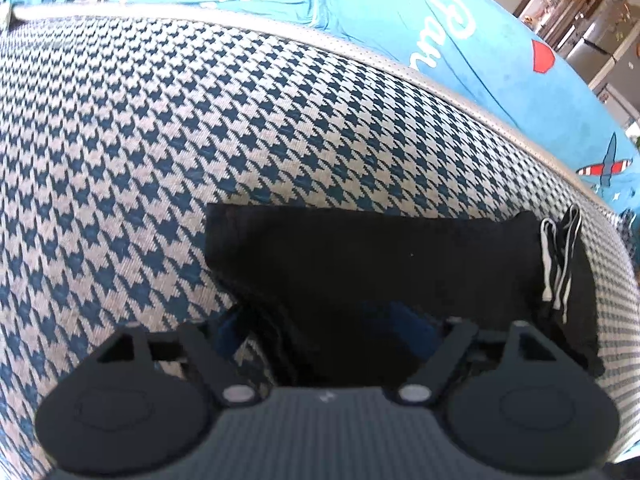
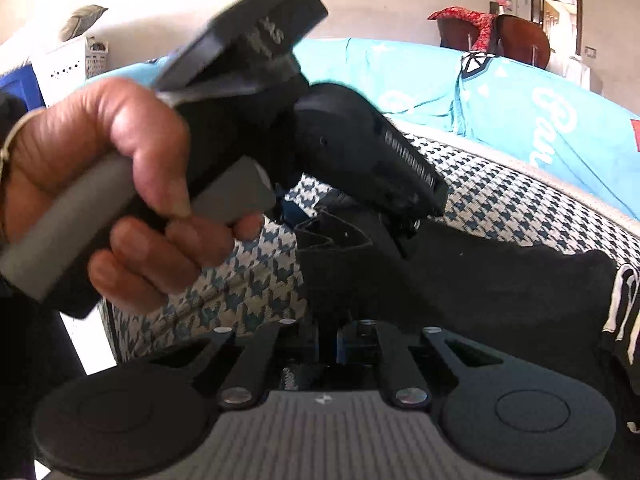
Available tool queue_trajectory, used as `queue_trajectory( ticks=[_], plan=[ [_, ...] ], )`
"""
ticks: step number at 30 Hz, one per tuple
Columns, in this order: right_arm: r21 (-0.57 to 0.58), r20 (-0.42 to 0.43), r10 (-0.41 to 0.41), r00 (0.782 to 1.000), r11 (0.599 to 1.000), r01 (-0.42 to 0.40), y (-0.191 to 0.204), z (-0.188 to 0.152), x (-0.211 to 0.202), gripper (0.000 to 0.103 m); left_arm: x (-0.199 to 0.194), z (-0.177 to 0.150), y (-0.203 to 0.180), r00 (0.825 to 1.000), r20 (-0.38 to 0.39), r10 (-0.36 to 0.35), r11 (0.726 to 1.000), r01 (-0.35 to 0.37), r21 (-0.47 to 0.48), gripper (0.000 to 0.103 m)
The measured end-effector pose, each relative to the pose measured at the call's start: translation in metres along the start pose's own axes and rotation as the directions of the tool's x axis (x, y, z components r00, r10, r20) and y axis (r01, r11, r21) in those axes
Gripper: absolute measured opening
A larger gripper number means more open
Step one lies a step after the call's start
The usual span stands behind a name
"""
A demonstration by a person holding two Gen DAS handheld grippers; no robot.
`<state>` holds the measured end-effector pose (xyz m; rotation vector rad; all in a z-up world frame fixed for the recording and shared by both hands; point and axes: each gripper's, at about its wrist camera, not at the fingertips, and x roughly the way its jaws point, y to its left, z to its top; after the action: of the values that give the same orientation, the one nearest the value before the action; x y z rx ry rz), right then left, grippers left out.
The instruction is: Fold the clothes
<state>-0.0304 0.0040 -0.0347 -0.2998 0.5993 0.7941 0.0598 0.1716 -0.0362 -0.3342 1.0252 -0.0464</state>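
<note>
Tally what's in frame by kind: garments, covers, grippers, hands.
Black garment with white stripes: 1
Houndstooth cushion: 1
Blue printed cover: 1
Grippers: 2, the left gripper and the right gripper
Hand on the left gripper's handle: 1
Total: 6

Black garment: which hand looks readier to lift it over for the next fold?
Right, probably. The right gripper is shut on the garment's near edge, while the left gripper is open, only straddling its corner.
</note>
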Motion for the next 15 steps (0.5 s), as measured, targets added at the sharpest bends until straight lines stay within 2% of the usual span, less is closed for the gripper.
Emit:
queue_trajectory(
  ticks=[1, 2, 4, 6, 10, 15],
  plan=[
    [0.002, 0.004, -0.003, 1.0, 1.0, 0.003, -0.001, 0.001, -0.001, 0.01, 0.001, 0.0, -0.003, 1.0, 0.006, 0.013, 1.0, -0.013, 0.016, 0.052],
    [0.004, 0.008, -0.006, 1.0, 1.0, 0.006, -0.001, 0.001, -0.003, 0.009, 0.0, 0.0, -0.005, 1.0, 0.012, 0.022, 0.999, -0.022, 0.025, 0.048],
    [0.008, 0.016, -0.012, 1.0, 1.0, 0.012, -0.003, 0.002, -0.006, 0.009, -0.002, 0.001, -0.007, 0.999, 0.026, 0.026, 0.999, -0.027, 0.03, 0.03],
    [0.013, 0.024, -0.018, 1.0, 1.0, 0.018, -0.004, 0.003, -0.008, 0.009, -0.003, 0.001, -0.009, 0.999, 0.038, 0.024, 0.999, -0.025, 0.024, 0.02],
    [0.021, 0.04, -0.033, 0.999, 0.999, 0.032, -0.007, 0.005, -0.014, 0.009, -0.007, 0.002, -0.018, 0.997, 0.068, 0.033, 0.999, -0.036, 0.03, 0.017],
    [0.027, 0.067, -0.07, 0.995, 0.997, 0.069, -0.012, 0.009, -0.024, 0.009, -0.015, 0.002, -0.04, 0.991, 0.127, 0.038, 0.995, -0.049, 0.085, 0.017]
  ],
)
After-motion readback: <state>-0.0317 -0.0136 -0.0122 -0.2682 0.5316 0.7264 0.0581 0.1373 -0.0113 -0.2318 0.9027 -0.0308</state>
